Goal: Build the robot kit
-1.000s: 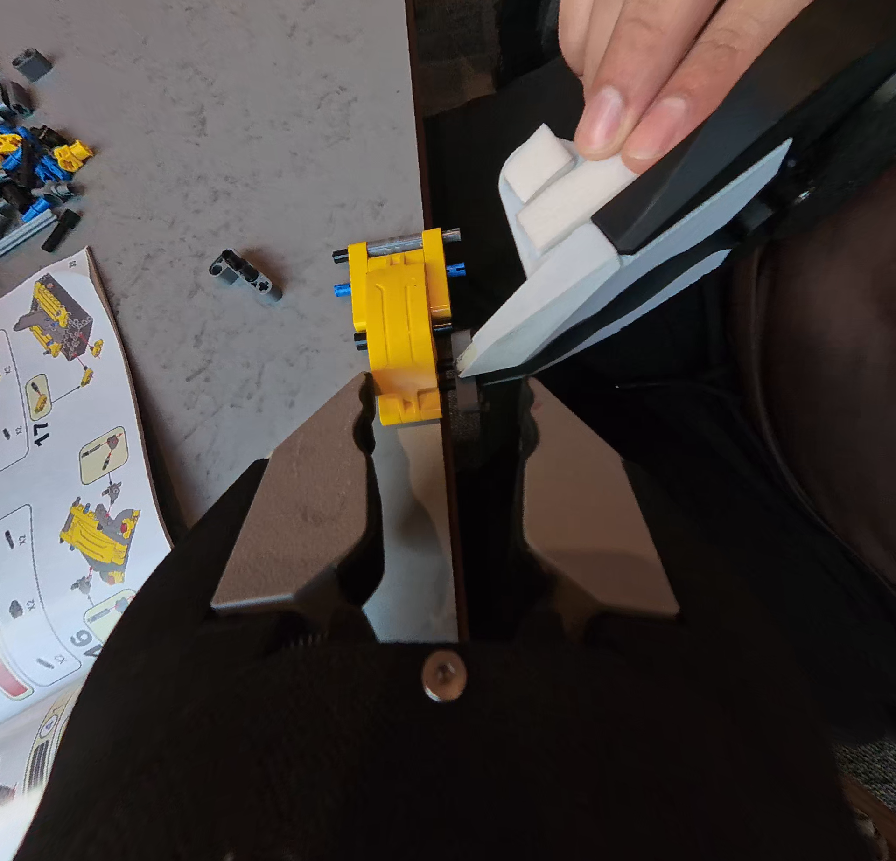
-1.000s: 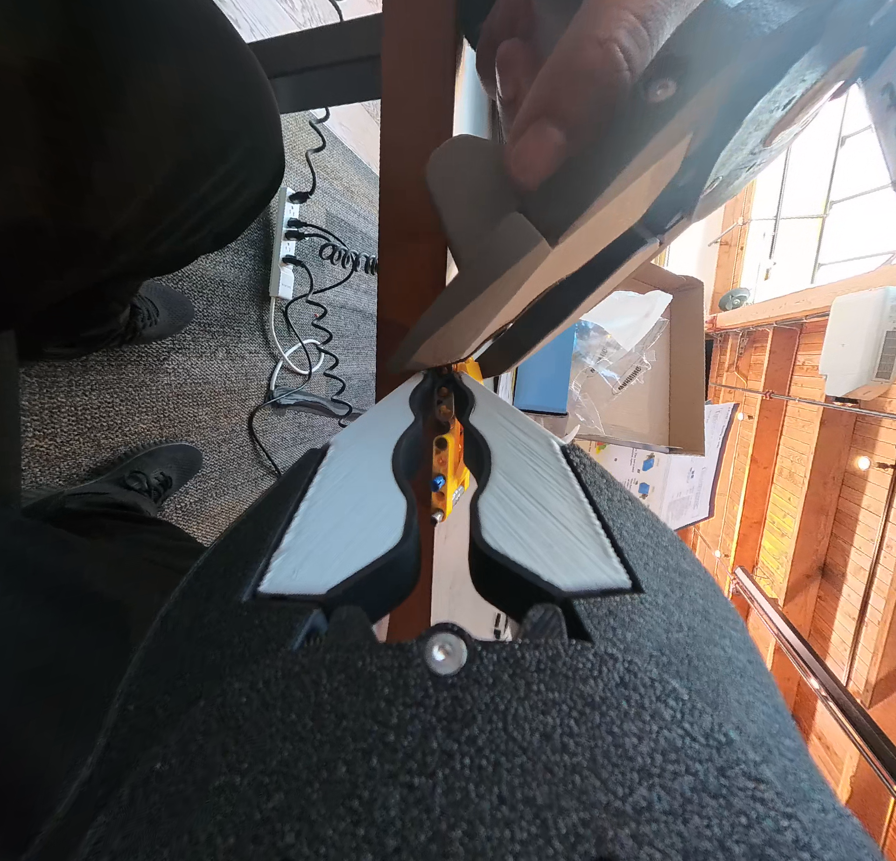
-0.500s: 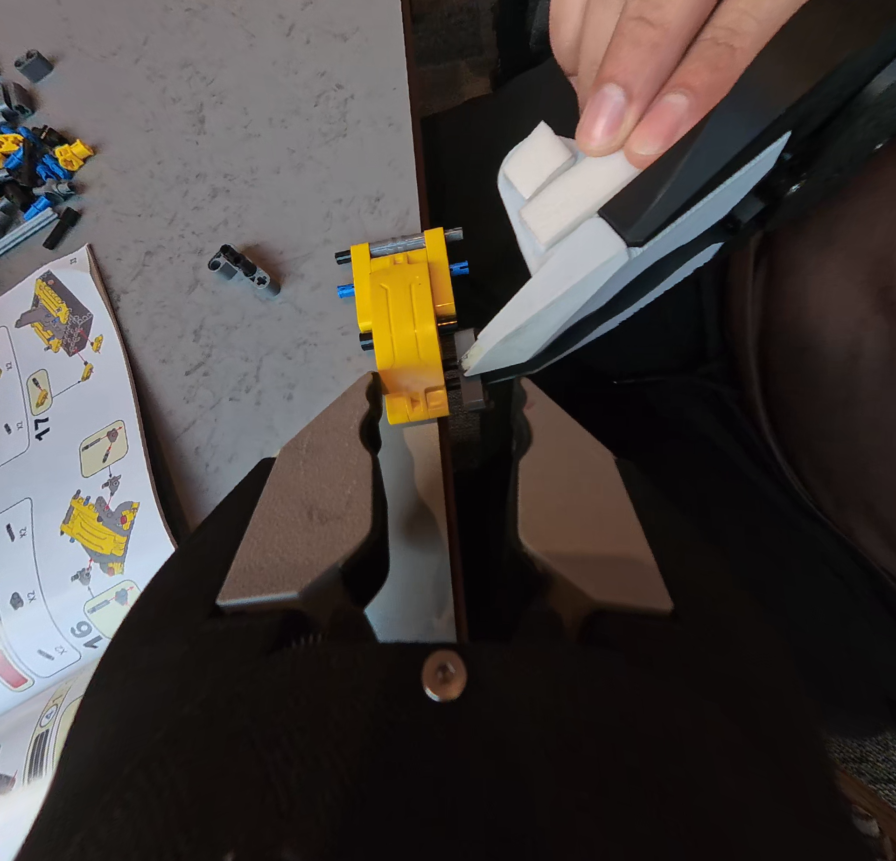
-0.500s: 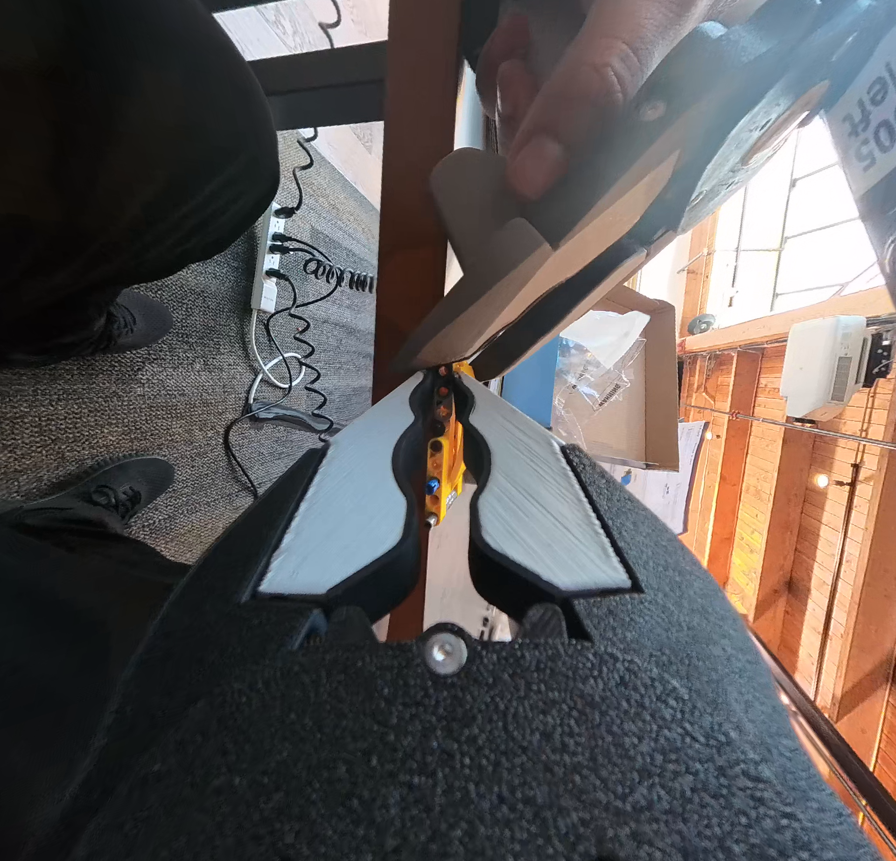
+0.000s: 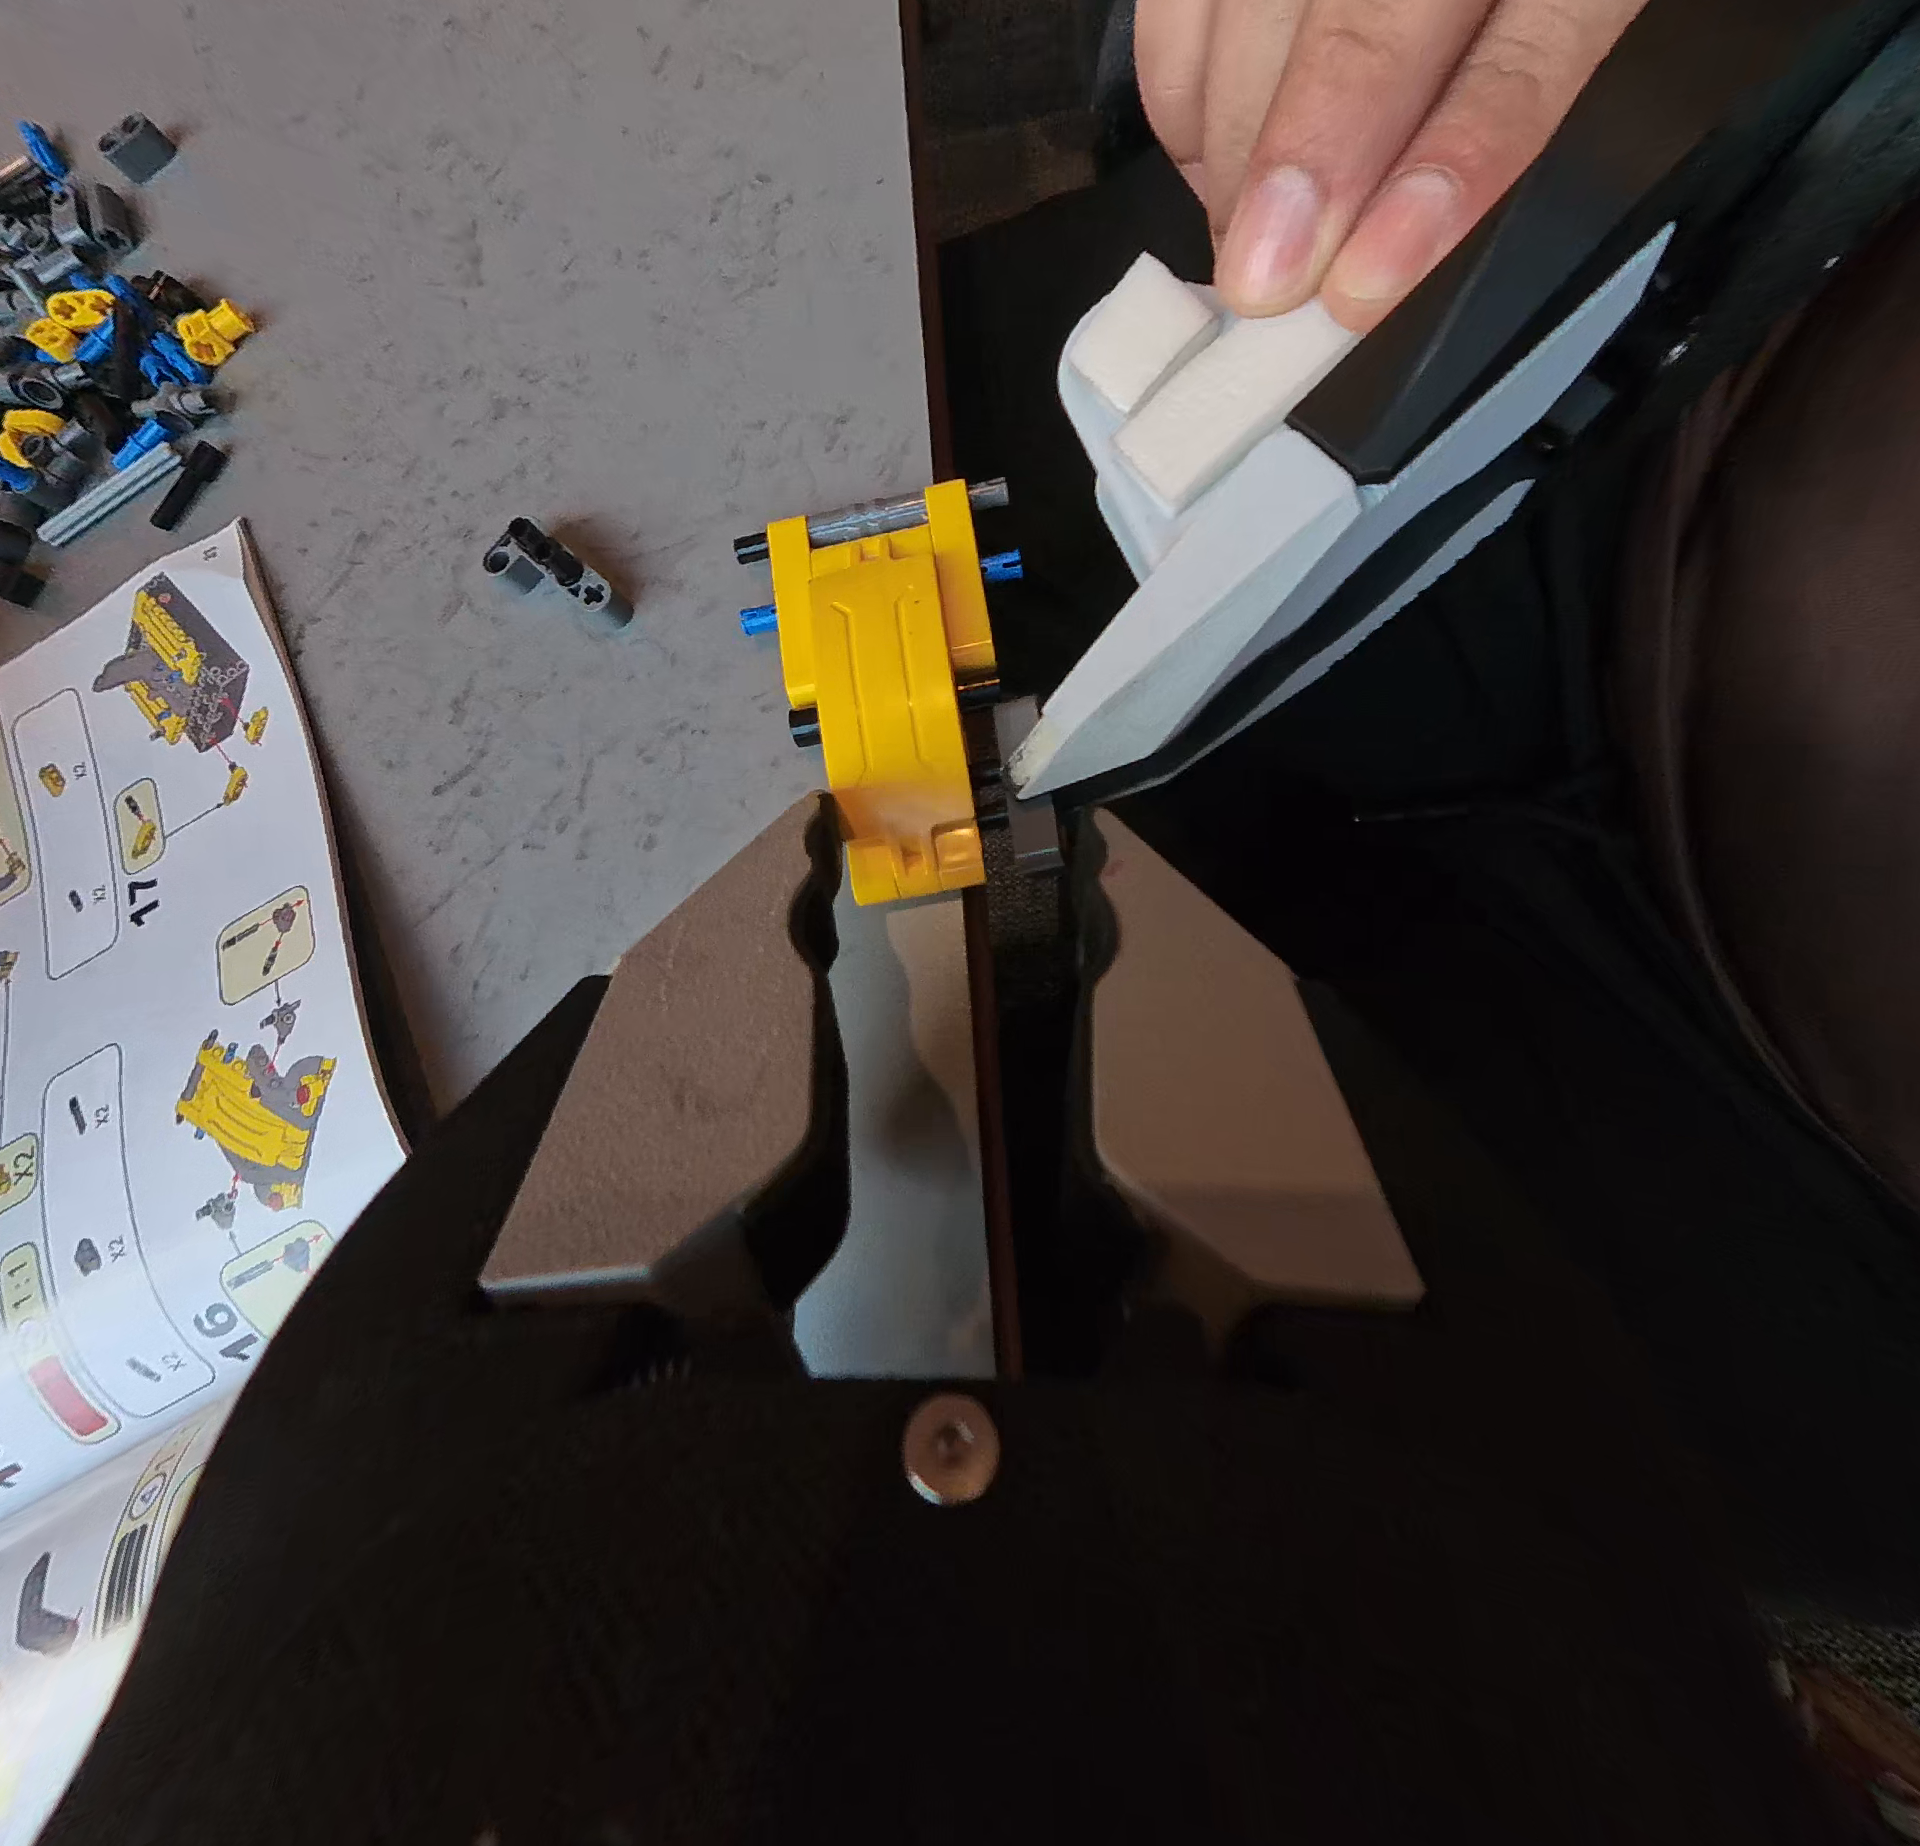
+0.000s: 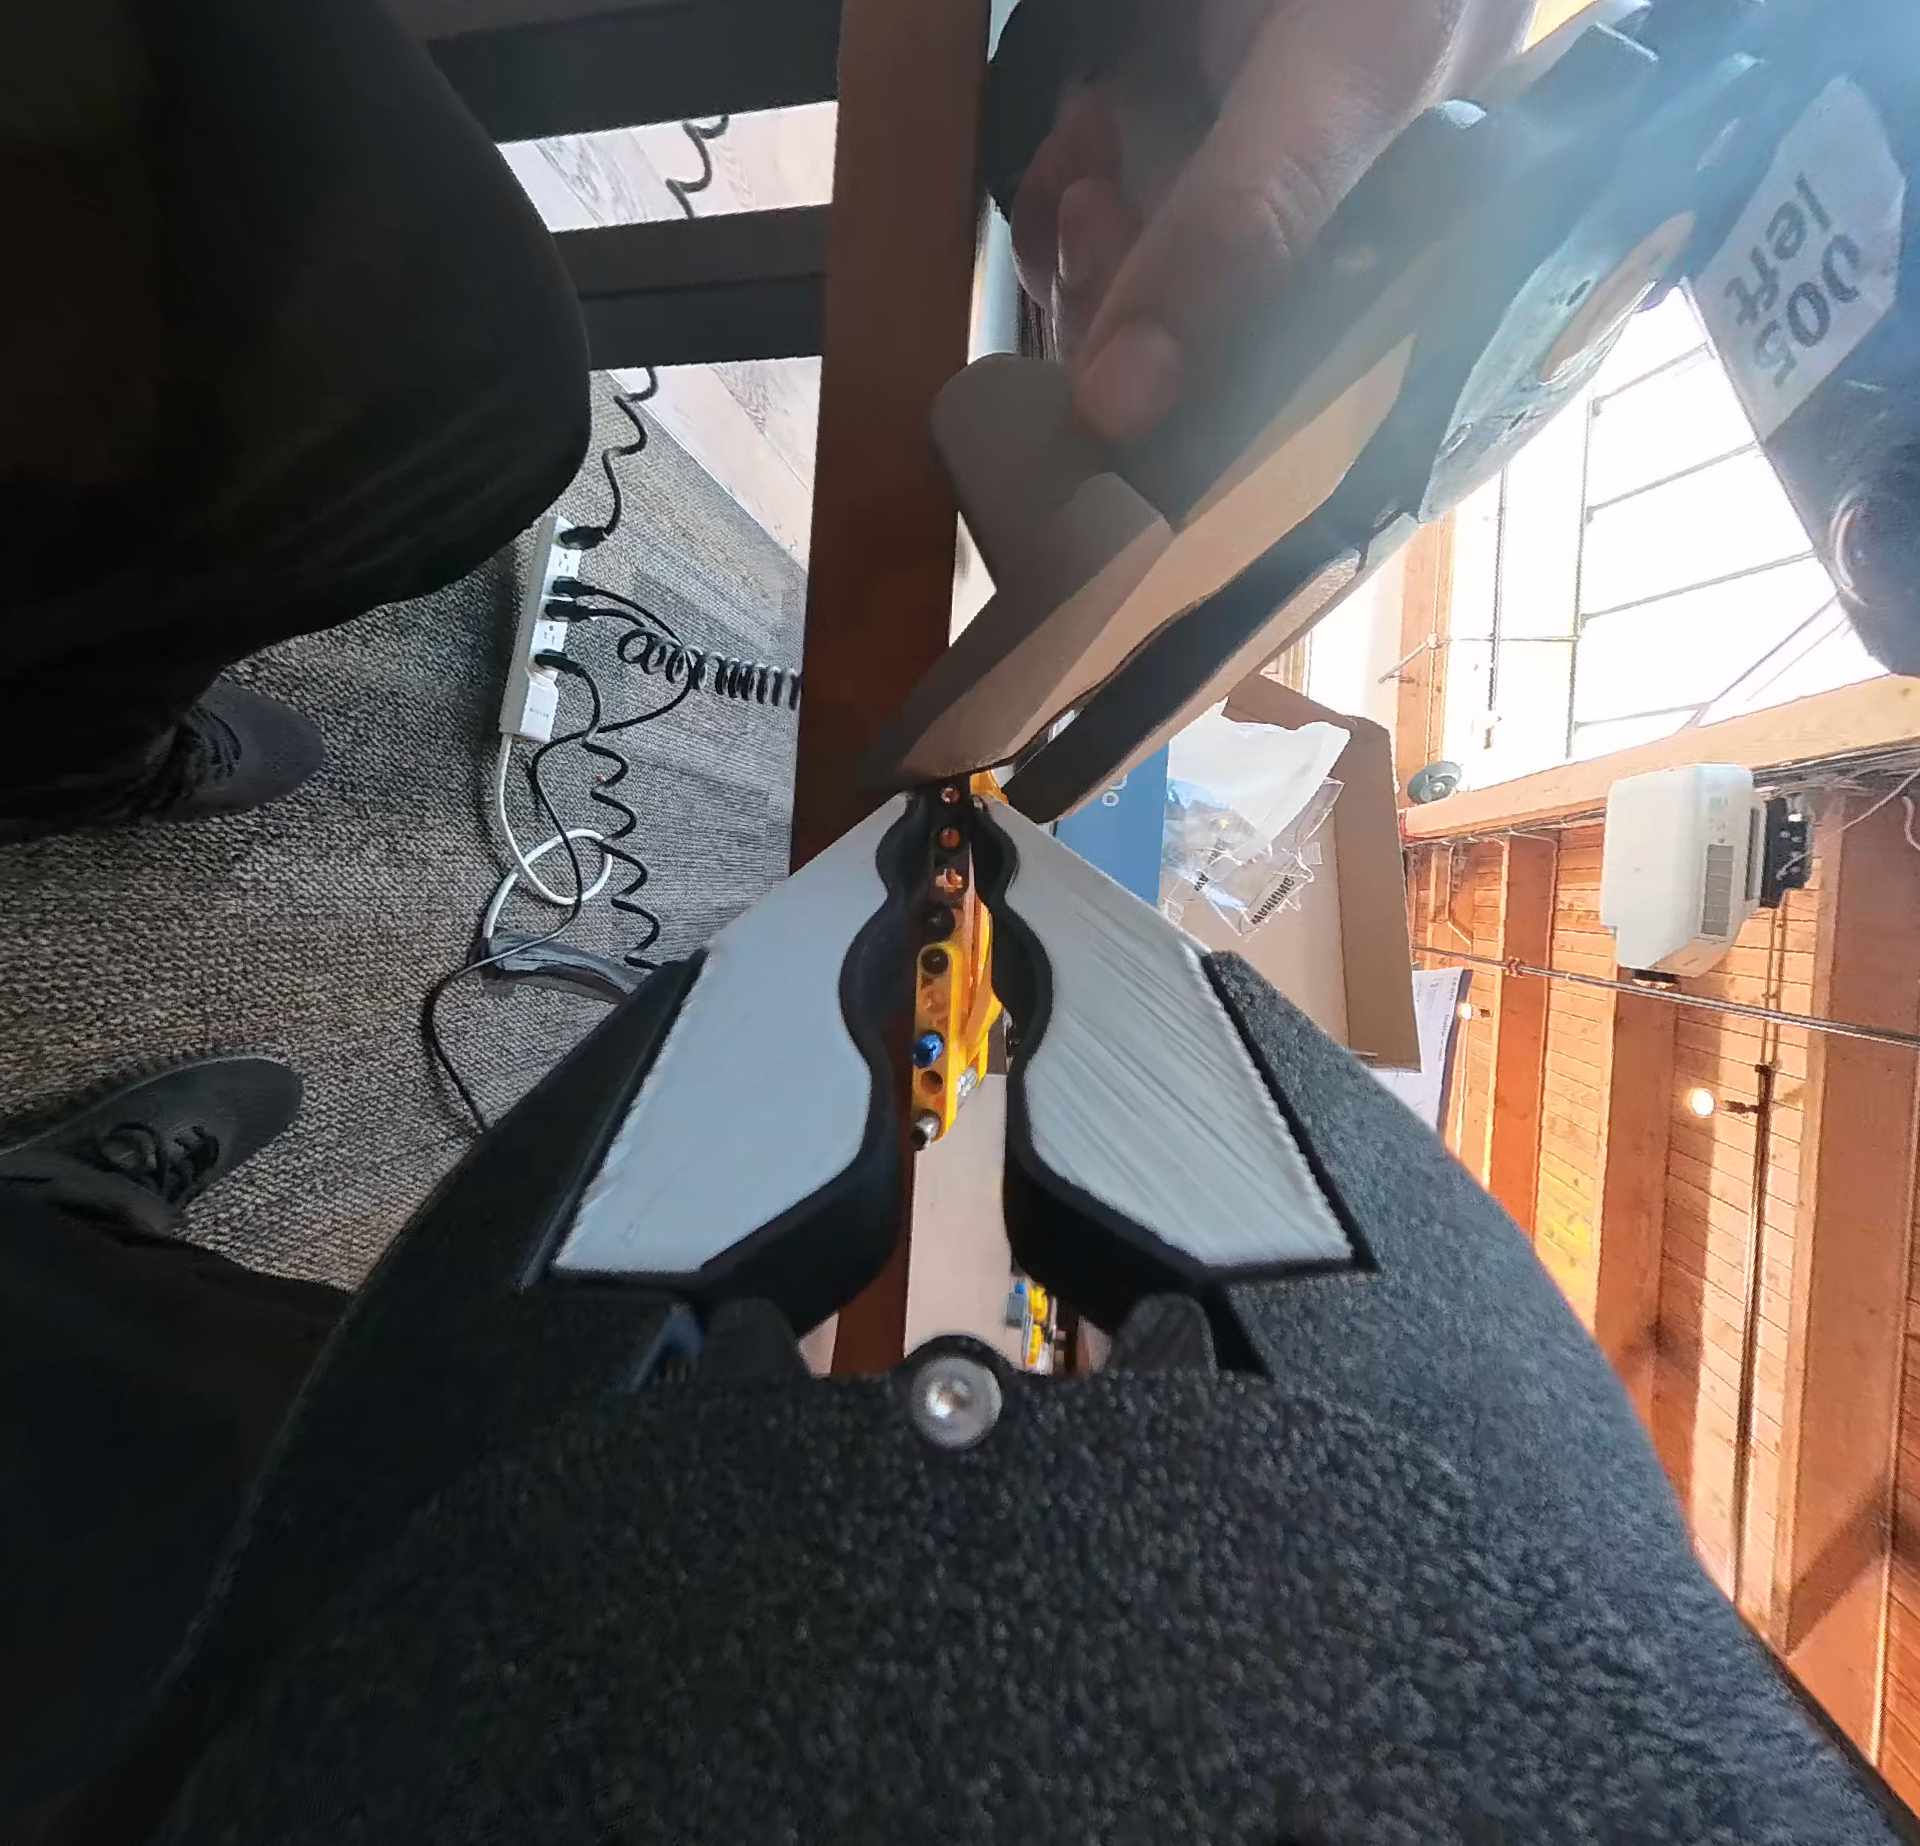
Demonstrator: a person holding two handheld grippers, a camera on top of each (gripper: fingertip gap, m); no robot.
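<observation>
Left wrist view: the left gripper (image 5: pixel 951 830) narrowed its finger gap in steps over the second, until the left finger touched the lower end of the yellow assembly (image 5: pixel 883 695). The assembly sat slightly further right in frame and leaned a little more. The grey piece (image 5: pixel 1029 840) on its right side showed more plainly.

Right wrist view: the background swung. The power strip (image 6: pixel 535 633) dropped lower in frame, the white wall unit (image 6: pixel 1678 866) slid left and down, and a white label (image 6: pixel 1797 269) entered at upper right. More of the assembly showed between the fingers of the right gripper (image 6: pixel 948 809).
</observation>
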